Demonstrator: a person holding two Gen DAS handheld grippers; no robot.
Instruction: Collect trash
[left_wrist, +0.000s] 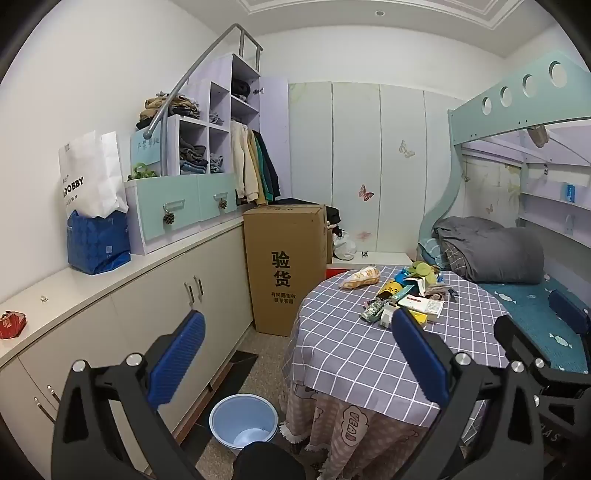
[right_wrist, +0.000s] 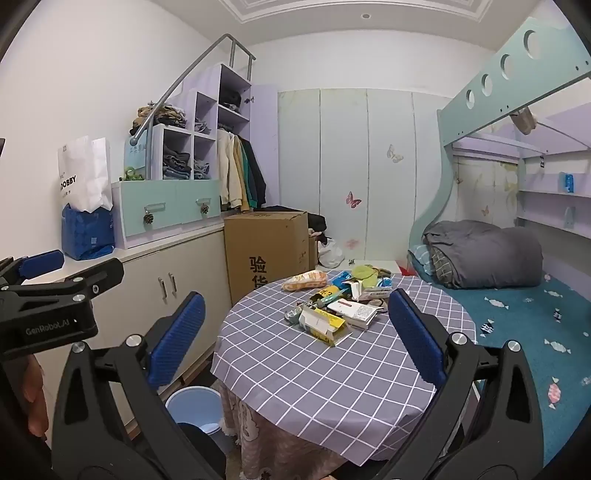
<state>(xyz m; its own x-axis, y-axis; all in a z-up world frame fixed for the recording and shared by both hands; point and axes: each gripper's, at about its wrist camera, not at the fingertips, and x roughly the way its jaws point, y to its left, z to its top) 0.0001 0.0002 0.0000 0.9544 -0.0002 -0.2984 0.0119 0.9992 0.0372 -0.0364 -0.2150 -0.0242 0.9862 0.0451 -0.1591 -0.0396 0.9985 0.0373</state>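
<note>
1. Nearest us, the left gripper (left_wrist: 299, 354) and right gripper (right_wrist: 295, 338) both stand with jaws wide apart, nothing between them, pointing slightly down toward the round table (right_wrist: 332, 387).
2. Low at near left, one blue bin (left_wrist: 243, 424) sits on the floor just beside the table's skirt.
3. The trash pile (right_wrist: 332, 306) lies toward the table's far side, well clear of both claws; we can't count it exactly, but one bread wrapper (right_wrist: 304, 282) and one yellow-and-white box (right_wrist: 325, 325) stand out.
4. We'd go for that nearest box first, taking one piece at a time.
5. Far left, one cardboard carton (left_wrist: 286, 266) stands upright.
</note>
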